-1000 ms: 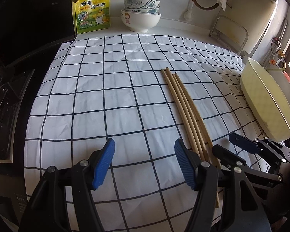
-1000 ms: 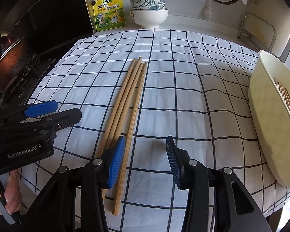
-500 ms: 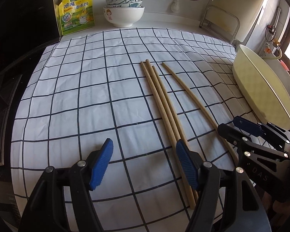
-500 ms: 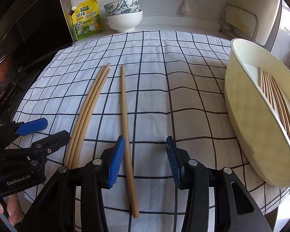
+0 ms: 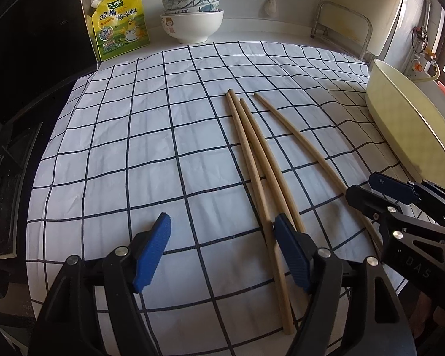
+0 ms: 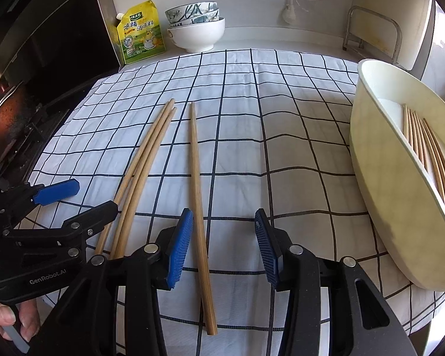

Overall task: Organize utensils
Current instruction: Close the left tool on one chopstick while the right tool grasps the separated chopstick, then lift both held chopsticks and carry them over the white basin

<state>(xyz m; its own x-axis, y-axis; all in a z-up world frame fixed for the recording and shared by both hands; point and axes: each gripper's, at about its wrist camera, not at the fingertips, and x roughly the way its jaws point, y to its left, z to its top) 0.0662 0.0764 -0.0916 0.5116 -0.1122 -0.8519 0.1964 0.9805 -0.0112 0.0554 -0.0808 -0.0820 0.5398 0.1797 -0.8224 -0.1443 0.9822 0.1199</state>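
One chopstick (image 6: 199,201) now apart from the pair (image 6: 139,175) — between right hand-held gripper (image 6: 221,244) pads, untouched; left hand-held gripper (image 5: 221,252) widening, empty.

On my left the checked cloth (image 5: 133,148) lies bare, free to pass. Three chopsticks (image 5: 252,148) cross the middle. The cream tray (image 6: 400,207) walls off the right edge; bowls (image 6: 195,32) and a yellow pouch (image 6: 141,32) block the back.

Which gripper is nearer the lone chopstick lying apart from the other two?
Right. The right gripper straddles the single chopstick, jaws open; the left gripper sits over by the pair of chopsticks.
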